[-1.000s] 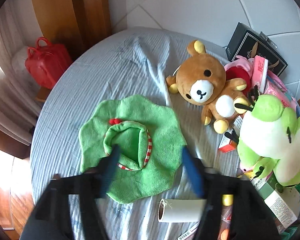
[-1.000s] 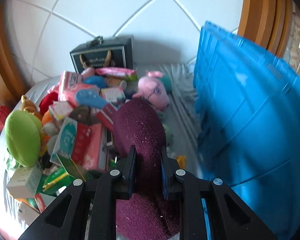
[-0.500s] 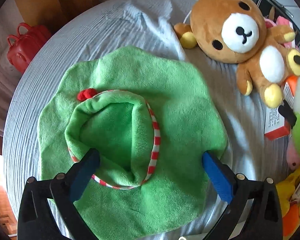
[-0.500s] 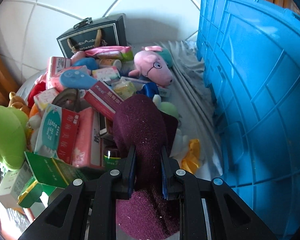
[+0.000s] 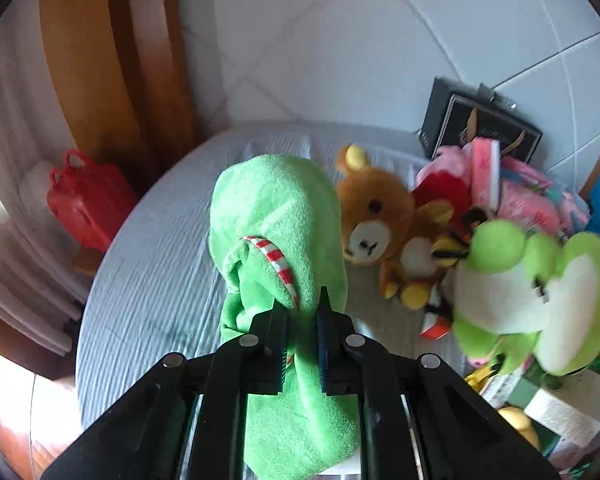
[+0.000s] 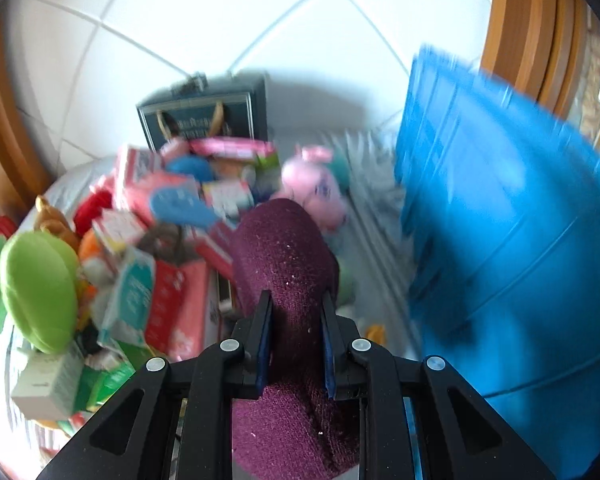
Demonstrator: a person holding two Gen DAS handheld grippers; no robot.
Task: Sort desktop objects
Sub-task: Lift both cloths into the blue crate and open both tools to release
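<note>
Lettering on dark gift box [image 6: 204,120] blurred, unreadable; left gripper [image 5: 300,312], angled downward, has just closed onto green plush cloth [image 5: 278,216], raised off table [image 5: 152,280]; right gripper [image 6: 294,312], angled downward, clamps maroon cloth [image 6: 284,256] beside blue crate [image 6: 500,240].

Both wrist cameras look steeply down past their tongs, sharing the green frog plush [image 5: 536,292] pile.

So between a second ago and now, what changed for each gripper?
The left gripper came down over the green plush cloth, which lay flat, its jaws have just been closing on it, and it now hangs bunched, lifted off the table. The right gripper stayed shut on the maroon sock; the blue crate stays beside it.
</note>
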